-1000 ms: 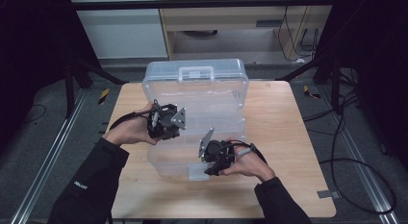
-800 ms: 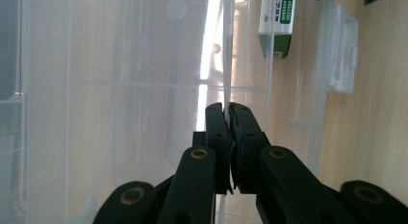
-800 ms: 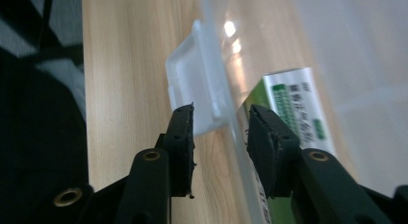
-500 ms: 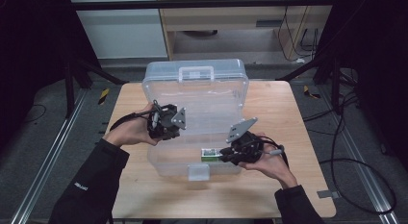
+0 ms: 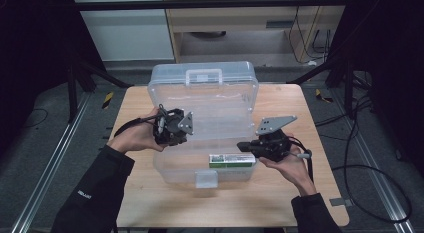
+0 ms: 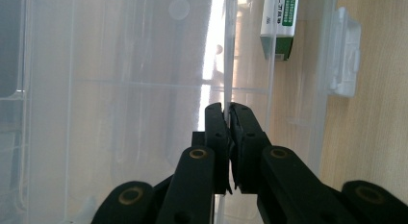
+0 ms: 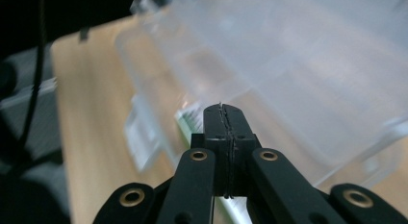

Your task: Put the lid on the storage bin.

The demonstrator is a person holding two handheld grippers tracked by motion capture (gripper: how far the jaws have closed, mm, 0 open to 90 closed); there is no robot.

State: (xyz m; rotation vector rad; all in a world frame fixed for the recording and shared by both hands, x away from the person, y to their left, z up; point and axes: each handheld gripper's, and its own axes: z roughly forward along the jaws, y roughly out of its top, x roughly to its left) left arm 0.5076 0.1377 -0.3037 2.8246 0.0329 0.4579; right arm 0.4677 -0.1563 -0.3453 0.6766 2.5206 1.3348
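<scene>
A clear plastic storage box [image 5: 172,172] stands open on the wooden table [image 5: 280,198], its lid [image 5: 205,88] tipped back. A green and white carton [image 5: 230,160] [image 6: 279,23] lies flat inside, by the front wall. My left gripper [image 5: 180,133] [image 6: 226,113] reaches in from the box's left side, shut on a thin clear wall of the box. At the box's right side, just above the carton's right end, my right gripper [image 5: 240,145] [image 7: 225,111] points left. Its jaws have just been closing and are shut with nothing between them.
The box's front latch [image 5: 206,179] [image 6: 344,51] hangs over the table. Bare wood lies in front of and to the right of the box. Behind the table stand a cabinet [image 5: 240,23] and dark frame legs, with cables [image 5: 370,168] on the floor at right.
My right gripper has drawn back to the right and slightly up, out of the box's front. The carton now lies uncovered in the box. The left hand has stayed put.
</scene>
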